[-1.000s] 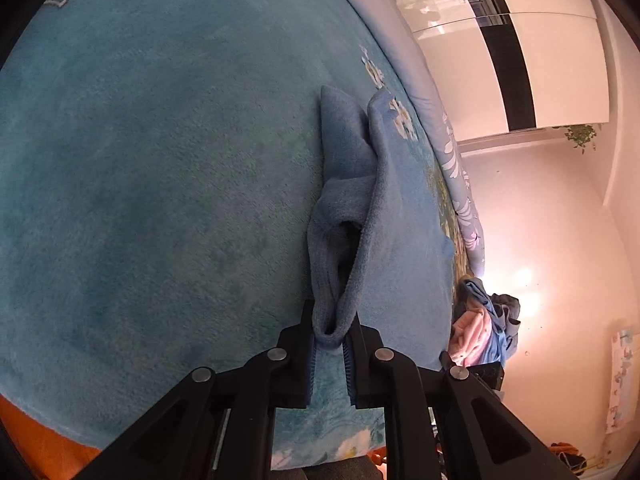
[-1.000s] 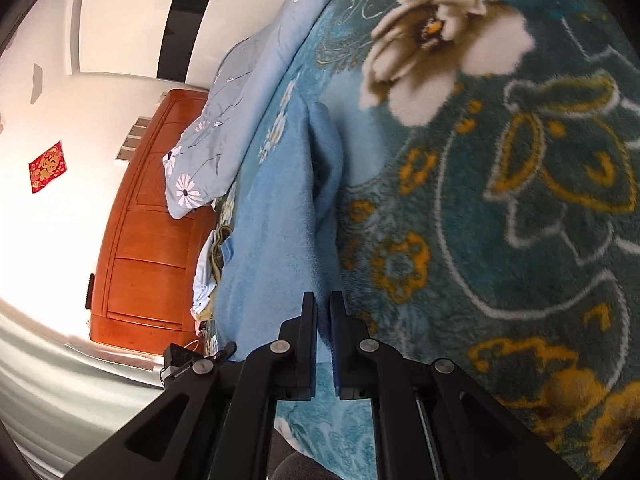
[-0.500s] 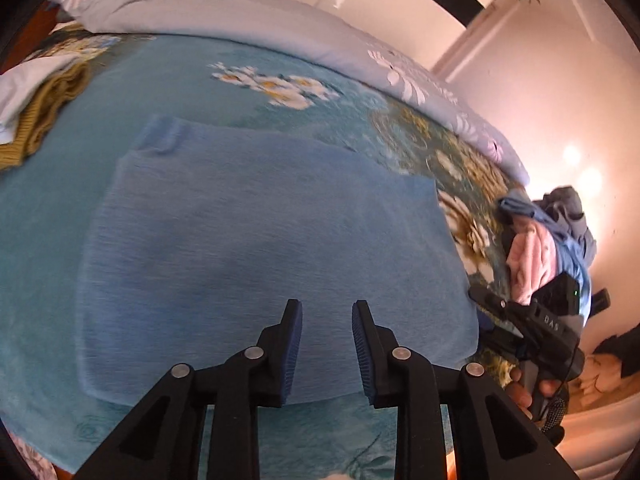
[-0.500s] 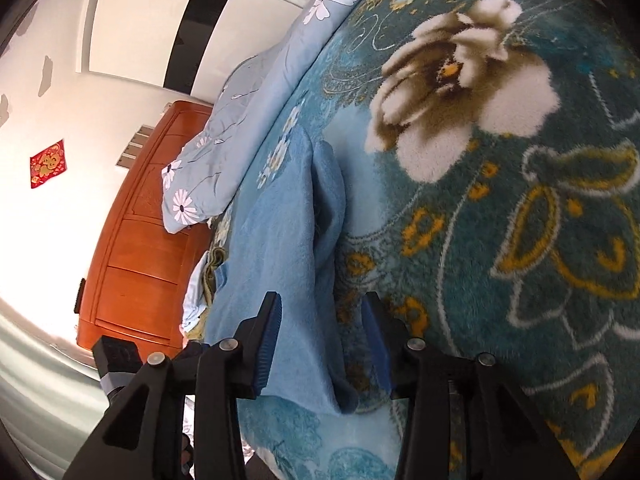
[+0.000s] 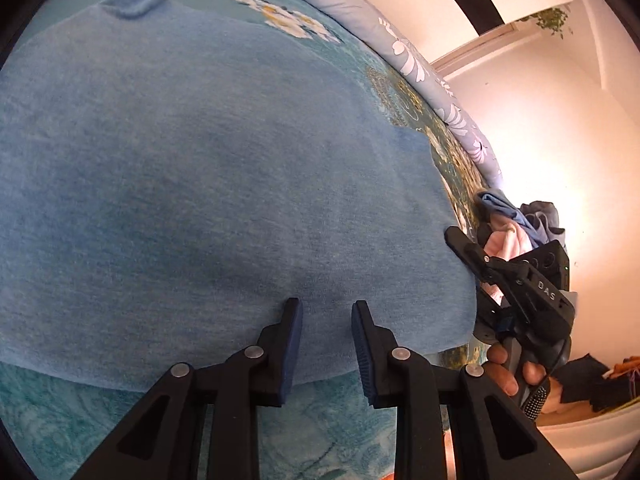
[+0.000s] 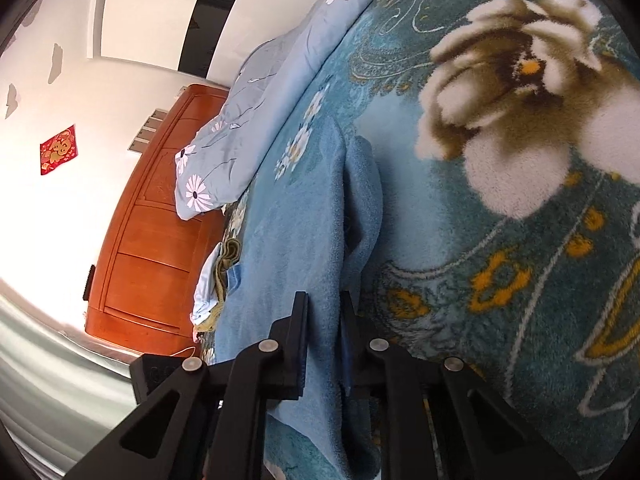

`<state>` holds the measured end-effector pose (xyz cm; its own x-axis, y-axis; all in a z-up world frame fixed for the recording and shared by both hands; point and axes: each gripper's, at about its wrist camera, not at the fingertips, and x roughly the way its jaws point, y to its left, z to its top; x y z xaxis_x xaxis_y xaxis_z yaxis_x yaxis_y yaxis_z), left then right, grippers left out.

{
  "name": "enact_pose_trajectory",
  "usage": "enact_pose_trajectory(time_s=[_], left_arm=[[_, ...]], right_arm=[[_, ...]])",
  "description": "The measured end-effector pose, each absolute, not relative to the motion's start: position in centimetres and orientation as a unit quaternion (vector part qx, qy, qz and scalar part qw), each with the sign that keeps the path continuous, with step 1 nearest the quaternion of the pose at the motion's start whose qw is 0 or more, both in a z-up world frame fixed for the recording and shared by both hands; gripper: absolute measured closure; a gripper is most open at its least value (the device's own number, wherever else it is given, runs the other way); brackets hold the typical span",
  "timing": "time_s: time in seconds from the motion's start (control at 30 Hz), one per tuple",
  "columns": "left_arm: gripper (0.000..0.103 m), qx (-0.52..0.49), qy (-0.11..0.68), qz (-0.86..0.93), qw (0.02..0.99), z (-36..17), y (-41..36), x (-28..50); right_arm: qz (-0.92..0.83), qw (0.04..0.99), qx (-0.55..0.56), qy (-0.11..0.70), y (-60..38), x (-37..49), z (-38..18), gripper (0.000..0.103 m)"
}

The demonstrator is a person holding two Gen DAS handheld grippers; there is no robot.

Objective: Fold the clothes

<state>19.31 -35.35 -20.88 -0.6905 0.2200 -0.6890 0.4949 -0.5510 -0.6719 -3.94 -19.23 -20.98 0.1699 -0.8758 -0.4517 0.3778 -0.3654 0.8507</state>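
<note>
A light blue fleece garment [image 5: 208, 184] lies spread flat on the teal floral blanket [image 5: 60, 412], its folded collar at the far left. My left gripper [image 5: 325, 312] is open and empty, hovering over the garment's near edge. The right gripper shows in this view [image 5: 516, 280] at the garment's right edge. In the right wrist view the garment [image 6: 292, 248] lies folded along its right edge, and my right gripper [image 6: 325, 298] is partly open with the garment's edge between its fingers, not clamped.
A pile of pink and blue clothes [image 5: 516, 228] sits at the bed's right end. An olive and white garment [image 6: 222, 272] lies at the far side. A light blue floral duvet [image 6: 256, 112] runs along the bed, with an orange wooden headboard [image 6: 152, 248] behind.
Both grippers opened and let go of the garment, which now lies flat. The left gripper swung round over the garment; the right gripper narrowed around the garment's edge again.
</note>
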Motion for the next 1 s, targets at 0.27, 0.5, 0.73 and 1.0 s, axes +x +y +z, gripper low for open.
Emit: enact_pose_trajectory(time_s=[0.27,0.5,0.73,1.0], left_arm=[[0.074,0.264,0.465,-0.832,0.147,-17.5,-38.0,23.4],[0.069,0.322,0.571,-0.755,0.025,-22.7,-42.3,17.0],[0.063,0.253,0.497,-0.827,0.073,-17.9,-42.3,26.3],[0.058,0.123,0.577,-0.79,0.171,-18.6,-46.8,38.5]], right_arm=[[-0.639,0.518,0.553,-0.134,-21.0,-1.7,-15.3,0.091],[-0.656,0.501,0.552,-0.119,-22.0,0.0,-13.0,0.091],[-0.663,0.515,0.538,-0.08,-24.6,2.7,-9.4,0.092],[-0.628,0.561,0.539,0.009,-34.2,8.5,-8.5,0.092]])
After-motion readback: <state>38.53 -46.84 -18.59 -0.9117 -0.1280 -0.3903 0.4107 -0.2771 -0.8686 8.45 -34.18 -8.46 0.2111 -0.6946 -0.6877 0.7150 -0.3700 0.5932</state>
